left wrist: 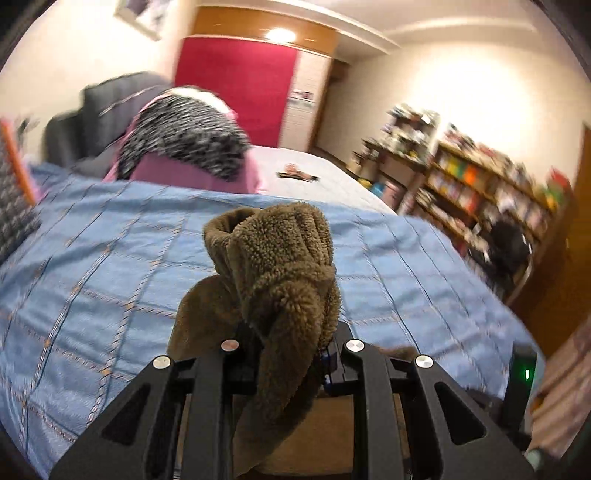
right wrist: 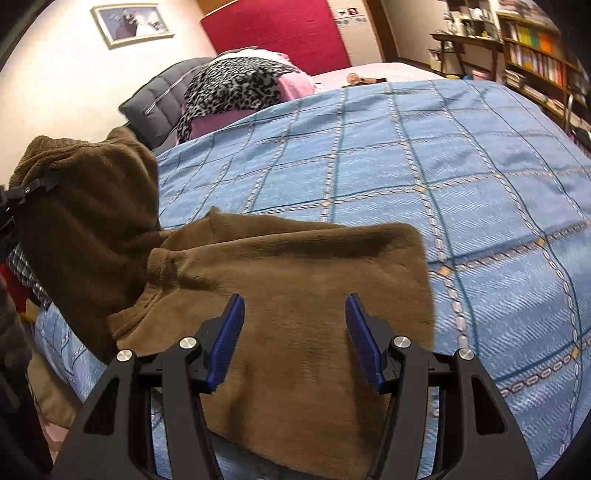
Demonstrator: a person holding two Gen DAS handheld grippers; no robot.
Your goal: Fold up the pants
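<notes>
Brown fleece pants (right wrist: 295,295) lie partly spread on a blue quilted bedspread with a tan-and-teal grid pattern (right wrist: 424,166), near its close edge. One end of the garment is raised off the bed at the left of the right wrist view, where it hangs bunched from the left gripper (right wrist: 33,186). In the left wrist view, the left gripper (left wrist: 291,347) is clamped on this bunched fleece (left wrist: 280,266), which rises in a thick fold between the black fingers and hides their pads. The right gripper (right wrist: 295,325) hovers over the flat part of the pants with its jaws apart; its blue ribbed pads (right wrist: 229,339) stand on either side of bare fabric, and nothing is pinched between them. Behind the bedspread, a pile of clothes includes a black-and-white leopard-print garment (right wrist: 236,86) draped over a pink one (right wrist: 291,86), beside a dark quilted jacket (right wrist: 159,99). A wooden bookshelf filled with books (left wrist: 480,184) lines the right wall, and a red panel (right wrist: 273,29) stands at the far end.
</notes>
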